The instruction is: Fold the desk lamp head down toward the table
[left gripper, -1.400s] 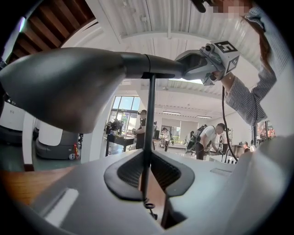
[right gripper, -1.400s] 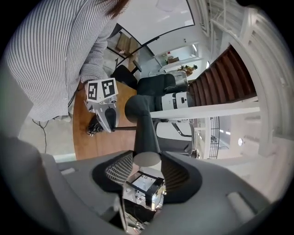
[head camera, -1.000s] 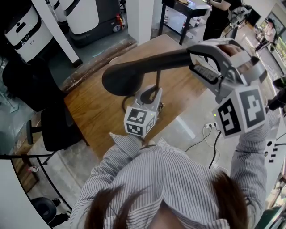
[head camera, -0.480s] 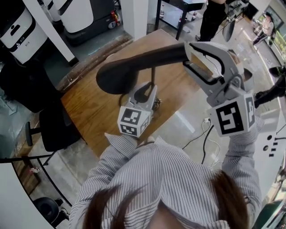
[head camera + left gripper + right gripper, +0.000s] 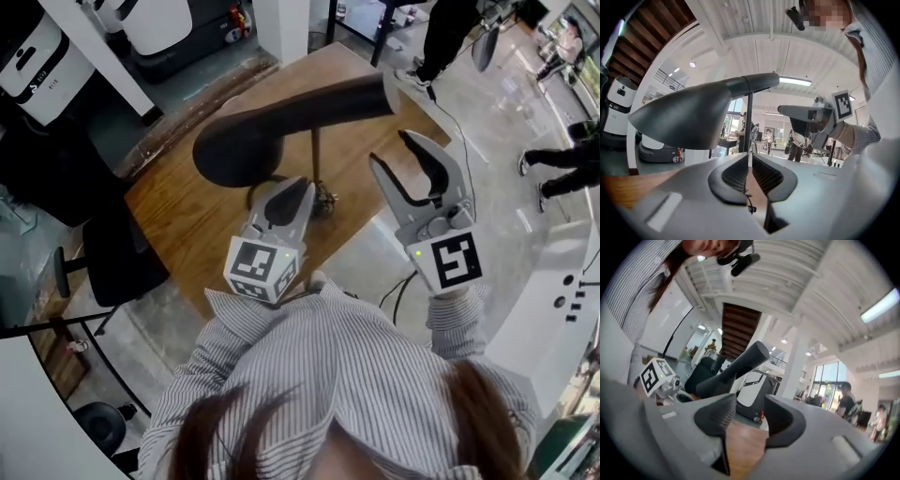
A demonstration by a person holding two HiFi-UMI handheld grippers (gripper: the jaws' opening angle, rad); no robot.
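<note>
Now pinching the pole (image 5: 315,161) at centre with the left gripper (image 5: 298,189), having just closed tighter on it. Holding the right gripper (image 5: 392,155) spread and empty, right of centre, under the tail of the head (image 5: 234,150), level at upper left above the table (image 5: 187,220). Could tip the lamp (image 5: 323,101) by pushing against a slipping pinch. No obstacle below; chair (image 5: 122,267) at left.

Wooden table (image 5: 187,216), grey floor (image 5: 511,225), black chair (image 5: 117,267)
</note>
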